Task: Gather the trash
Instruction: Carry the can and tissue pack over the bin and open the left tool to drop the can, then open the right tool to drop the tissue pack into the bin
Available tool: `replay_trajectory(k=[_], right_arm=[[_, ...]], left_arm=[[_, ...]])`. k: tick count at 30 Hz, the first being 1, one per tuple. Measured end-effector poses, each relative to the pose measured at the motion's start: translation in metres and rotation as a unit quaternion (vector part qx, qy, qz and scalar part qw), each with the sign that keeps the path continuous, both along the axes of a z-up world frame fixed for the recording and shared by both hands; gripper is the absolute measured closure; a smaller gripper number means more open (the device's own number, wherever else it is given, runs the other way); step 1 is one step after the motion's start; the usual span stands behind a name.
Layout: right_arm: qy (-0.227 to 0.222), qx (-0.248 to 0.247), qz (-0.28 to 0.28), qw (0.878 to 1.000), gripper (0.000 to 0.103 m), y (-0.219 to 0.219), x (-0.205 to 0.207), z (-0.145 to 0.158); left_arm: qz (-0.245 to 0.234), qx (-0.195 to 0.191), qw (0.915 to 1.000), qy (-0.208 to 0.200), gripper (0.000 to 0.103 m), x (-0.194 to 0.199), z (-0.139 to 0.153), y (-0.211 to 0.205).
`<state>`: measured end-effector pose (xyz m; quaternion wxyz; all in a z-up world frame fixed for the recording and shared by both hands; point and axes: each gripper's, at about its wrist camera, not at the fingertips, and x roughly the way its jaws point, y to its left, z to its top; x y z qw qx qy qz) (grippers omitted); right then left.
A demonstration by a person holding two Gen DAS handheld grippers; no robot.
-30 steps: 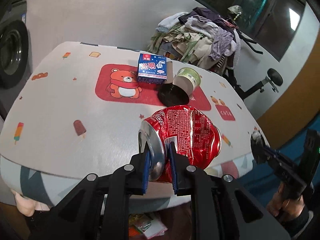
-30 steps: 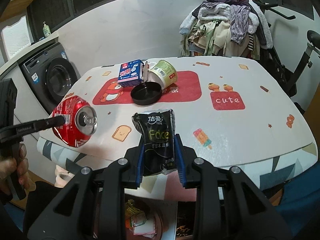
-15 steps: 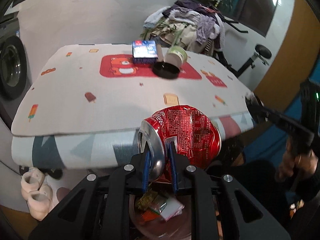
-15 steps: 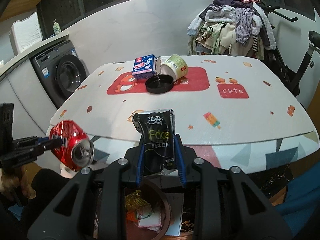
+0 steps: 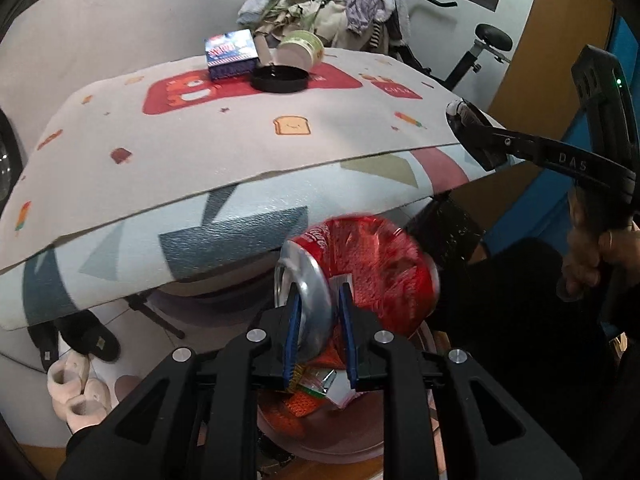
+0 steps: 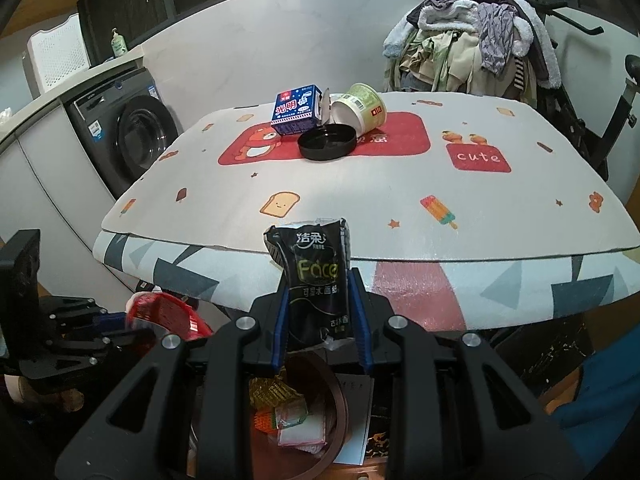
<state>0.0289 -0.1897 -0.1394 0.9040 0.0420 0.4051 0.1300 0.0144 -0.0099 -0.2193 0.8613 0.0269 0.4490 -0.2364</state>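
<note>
The left claw [image 5: 318,328] is just opening w/ the blurred red can [image 5: 360,276] between its pads above the bin [image 5: 340,446] under the bench [image 5: 224,148], so the can is maybe bouncing off the rim, while the right claw [image 6: 320,328] is clamping the black tissue pack [image 6: 316,280].

A lived-in home, a laundry corner by the look of it. A dark front-loading washing machine [image 6: 134,142] sits under a pale counter [image 6: 60,92], which carries a soap bottle [image 6: 119,43] at its far edge. Heaped clothes [image 6: 472,40] cover an exercise bike [image 6: 616,120], and fluffy slippers [image 5: 76,392] lie beneath a cartoon-print cloth-covered table [image 6: 360,200].
</note>
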Motion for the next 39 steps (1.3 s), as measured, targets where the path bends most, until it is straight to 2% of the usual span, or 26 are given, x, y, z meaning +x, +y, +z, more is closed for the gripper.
replay_trajectory(k=[2, 6, 8, 12, 21, 28, 39], right_arm=[[0.002, 0.001, -0.001, 1.0, 0.073, -0.002, 0.0, -0.002], [0.007, 0.002, 0.0, 1.0, 0.073, -0.003, -0.003, -0.008], [0.012, 0.0, 0.005, 1.0, 0.073, -0.001, -0.005, -0.013], [0.023, -0.001, 0.023, 0.999, 0.073, 0.01, -0.011, -0.022], [0.058, -0.025, 0.086, 0.994, 0.073, 0.051, -0.024, -0.053], [0.09, -0.06, 0.125, 0.986, 0.073, 0.073, -0.025, -0.074], [0.113, -0.074, 0.132, 0.982, 0.071, 0.076, -0.024, -0.086]], left_arm=[[-0.001, 0.0, 1.0, -0.004, 0.046, 0.0, -0.001, -0.002], [-0.004, 0.004, 0.9992, -0.04, 0.038, -0.005, 0.009, -0.003], [-0.002, 0.005, 0.9984, -0.057, 0.025, -0.008, 0.015, -0.001], [0.005, -0.004, 0.9967, -0.081, 0.01, -0.012, 0.026, 0.009], [0.021, -0.002, 0.9928, -0.118, 0.006, -0.022, 0.032, 0.03], [0.043, -0.019, 0.9926, -0.112, 0.006, -0.021, 0.028, 0.042], [0.04, 0.0, 0.9941, -0.1, 0.006, -0.02, 0.018, 0.036]])
